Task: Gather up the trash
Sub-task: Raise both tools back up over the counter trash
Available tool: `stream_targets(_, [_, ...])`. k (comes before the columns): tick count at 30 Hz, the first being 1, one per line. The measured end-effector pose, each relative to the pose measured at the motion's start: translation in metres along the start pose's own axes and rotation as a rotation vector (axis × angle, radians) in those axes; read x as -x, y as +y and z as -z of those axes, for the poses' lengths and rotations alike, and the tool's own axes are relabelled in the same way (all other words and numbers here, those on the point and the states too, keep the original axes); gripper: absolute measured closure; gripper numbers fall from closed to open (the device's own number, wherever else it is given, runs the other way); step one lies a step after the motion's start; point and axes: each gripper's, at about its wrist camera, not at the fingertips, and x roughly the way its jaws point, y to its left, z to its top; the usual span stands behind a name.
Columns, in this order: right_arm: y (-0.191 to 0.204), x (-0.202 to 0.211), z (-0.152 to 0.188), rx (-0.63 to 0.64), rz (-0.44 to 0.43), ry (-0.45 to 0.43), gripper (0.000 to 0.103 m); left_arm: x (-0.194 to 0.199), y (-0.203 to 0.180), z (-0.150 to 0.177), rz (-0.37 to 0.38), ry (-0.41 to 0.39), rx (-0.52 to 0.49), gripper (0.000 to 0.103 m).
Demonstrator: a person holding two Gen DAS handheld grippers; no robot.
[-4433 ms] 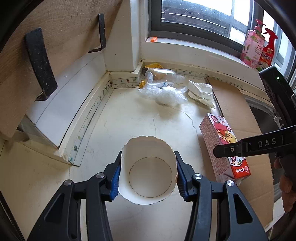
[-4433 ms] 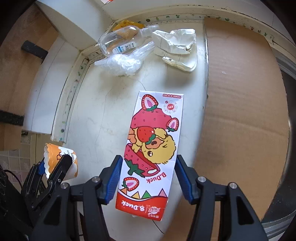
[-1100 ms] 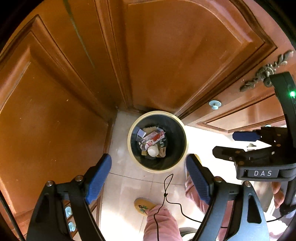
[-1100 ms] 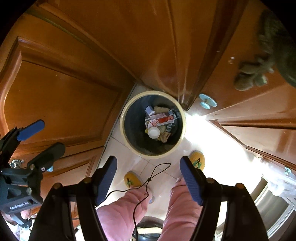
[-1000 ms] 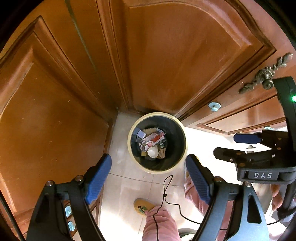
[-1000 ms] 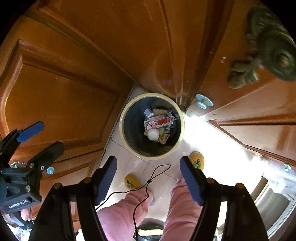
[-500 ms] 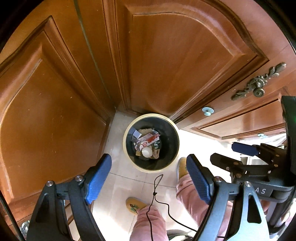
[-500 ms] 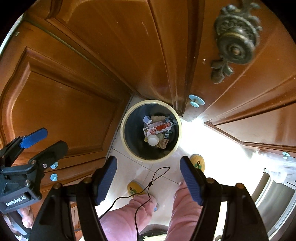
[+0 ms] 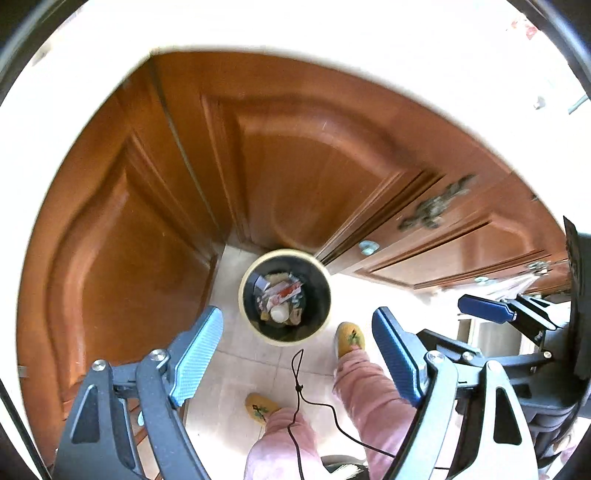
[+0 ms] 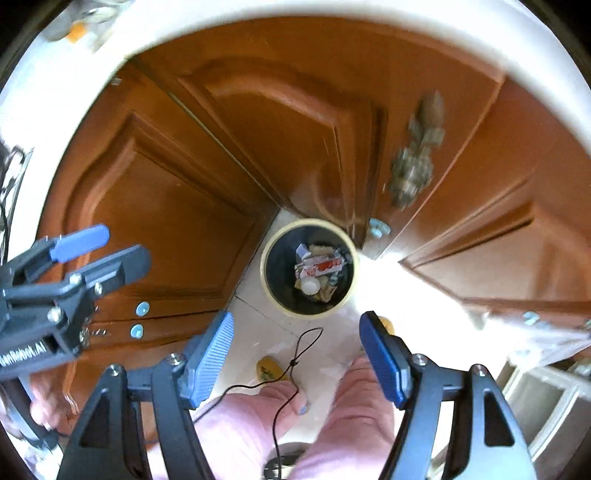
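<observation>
At the bottom of the left wrist view, the left gripper [image 9: 297, 347] has its blue pads spread wide with nothing between them. The right gripper [image 10: 297, 354], at the bottom of its own view, is likewise released and empty. Just beyond the pads, low in both frames, are pink trouser legs [image 9: 369, 384], yellow slippers [image 9: 349, 338] and a thin black cord [image 9: 299, 384] over the pale tiled floor [image 9: 221, 373]. Farther off, near the centre of each frame, stands the bin [image 9: 284, 297] with a cream rim. The trash [image 10: 317, 271] lies inside it: a red and white carton, a white cup and scraps. Brown cabinet doors [image 9: 303, 166] rise behind the bin, under a white counter edge [image 10: 332, 18] across the top.
</observation>
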Motion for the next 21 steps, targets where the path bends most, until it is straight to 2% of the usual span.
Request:
stream_targets(5, [0.014,0.071,-0.009,0.131,0.069,-0.137,0.032,0.057,-0.016,-0.024,0.019,-0.082,-0.037,0.022])
stream_targets(10, [0.014,0.14,-0.029,0.188,0.088,-0.254,0.032,0.107,-0.036,-0.061,0.026,-0.167,-0.067,0.021])
stream_targets(13, [0.006,0.179,-0.049,0.212,0.113,-0.302,0.032,0.137,-0.047,-0.09,0.022,-0.21,-0.085,0.021])
stream_targets(16, [-0.005,0.213,-0.071,0.246,0.148,-0.351,0.032,0.158,-0.06,-0.123,-0.011,-0.241,-0.099,0.02])
stream_targets(21, [-0.034,0.27,-0.123,0.285,0.177,-0.436,0.032,0.19,-0.086,-0.179,-0.032,-0.273,-0.12,0.019])
